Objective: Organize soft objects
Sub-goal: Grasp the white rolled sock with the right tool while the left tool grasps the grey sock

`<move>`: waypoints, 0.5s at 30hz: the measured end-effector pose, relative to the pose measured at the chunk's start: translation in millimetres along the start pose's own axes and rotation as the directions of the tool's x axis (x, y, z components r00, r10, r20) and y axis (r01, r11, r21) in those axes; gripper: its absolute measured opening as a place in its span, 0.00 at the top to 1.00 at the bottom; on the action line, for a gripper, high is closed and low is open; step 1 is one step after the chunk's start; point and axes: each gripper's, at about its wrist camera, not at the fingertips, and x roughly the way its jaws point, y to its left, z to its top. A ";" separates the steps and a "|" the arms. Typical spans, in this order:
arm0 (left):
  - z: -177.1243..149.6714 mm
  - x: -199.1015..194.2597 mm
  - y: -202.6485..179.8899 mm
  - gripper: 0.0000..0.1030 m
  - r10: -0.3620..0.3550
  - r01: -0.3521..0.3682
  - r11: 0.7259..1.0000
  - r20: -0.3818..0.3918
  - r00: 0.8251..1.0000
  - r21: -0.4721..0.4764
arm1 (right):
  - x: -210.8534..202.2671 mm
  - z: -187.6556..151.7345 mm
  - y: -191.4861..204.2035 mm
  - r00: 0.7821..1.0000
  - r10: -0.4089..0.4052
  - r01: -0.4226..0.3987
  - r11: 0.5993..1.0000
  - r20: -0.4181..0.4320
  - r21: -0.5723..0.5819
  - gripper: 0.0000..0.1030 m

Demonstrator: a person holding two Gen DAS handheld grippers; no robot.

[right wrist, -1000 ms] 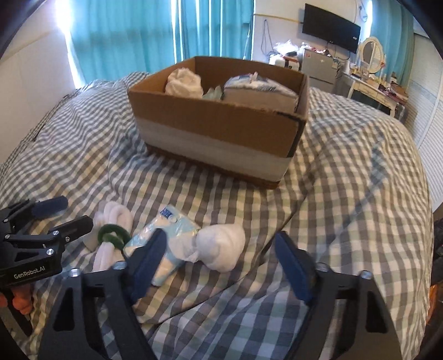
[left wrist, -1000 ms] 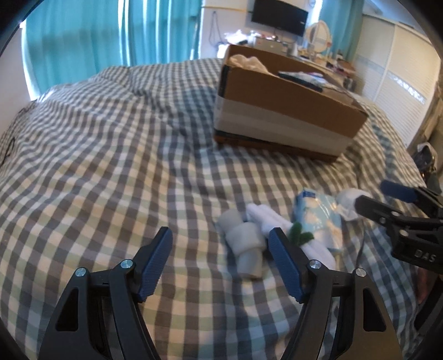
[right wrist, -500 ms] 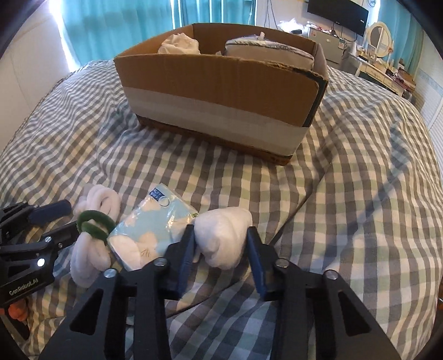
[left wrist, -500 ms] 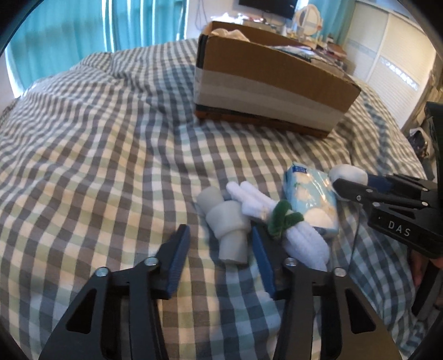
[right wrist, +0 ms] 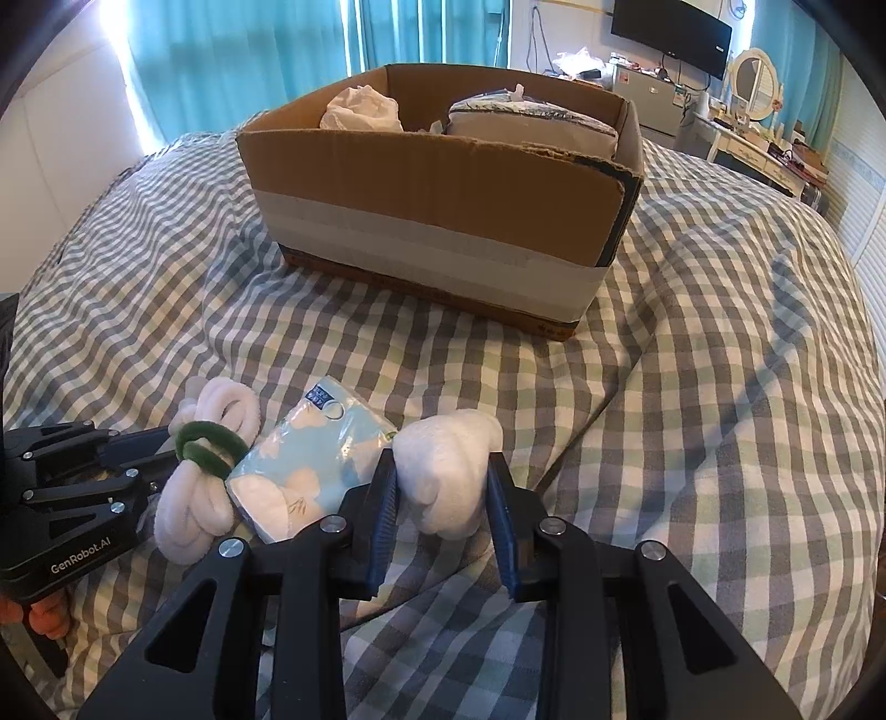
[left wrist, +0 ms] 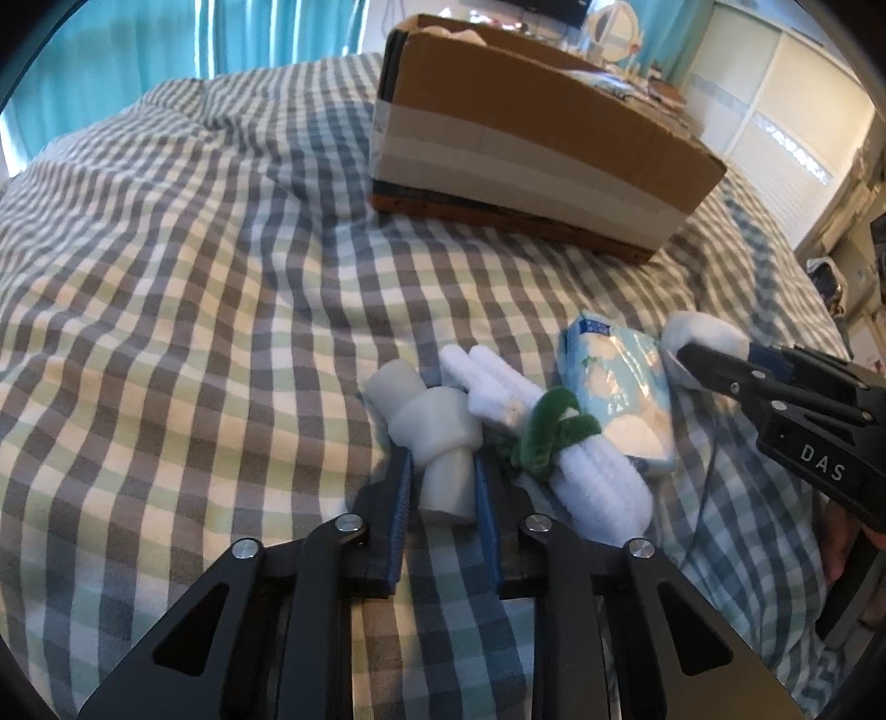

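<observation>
left tongs (left wrist: pixel 443 487) clamped on grey sock roll (left wrist: pixel 437 437), right tongs (right wrist: pixel 443 487) clamped on white sock ball (right wrist: pixel 448 471), both on the bed (right wrist: pixel 692 415).

Daylight comes through the teal curtains (right wrist: pixel 421 33) at the back and washes the room in a cool, bluish cast. In the right wrist view the window edge at upper left glares nearly white. The checked bed cover (left wrist: pixel 183 266) is evenly lit, with soft shadows in its folds and under the cardboard box (right wrist: pixel 443 221). Both views bend strongly at the rim, with black corners. The far furniture looks slightly soft, perhaps from lens blur.
</observation>
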 end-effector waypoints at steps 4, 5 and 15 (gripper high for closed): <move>-0.2 -8.8 2.4 0.84 -0.007 0.007 1.000 0.025 1.000 -0.010 | -5.7 0.1 -1.4 1.000 0.004 -0.004 1.000 0.019 0.006 0.71; -0.3 -12.7 4.9 0.85 -0.008 0.009 1.000 0.038 0.999 -0.022 | -7.4 -0.3 -2.0 1.000 0.005 -0.005 1.000 0.025 0.007 0.71; 2.7 -47.3 9.9 0.88 0.041 -0.036 0.999 0.145 0.989 -0.038 | -27.6 1.8 -2.5 0.996 0.021 -0.021 1.000 0.085 0.001 0.74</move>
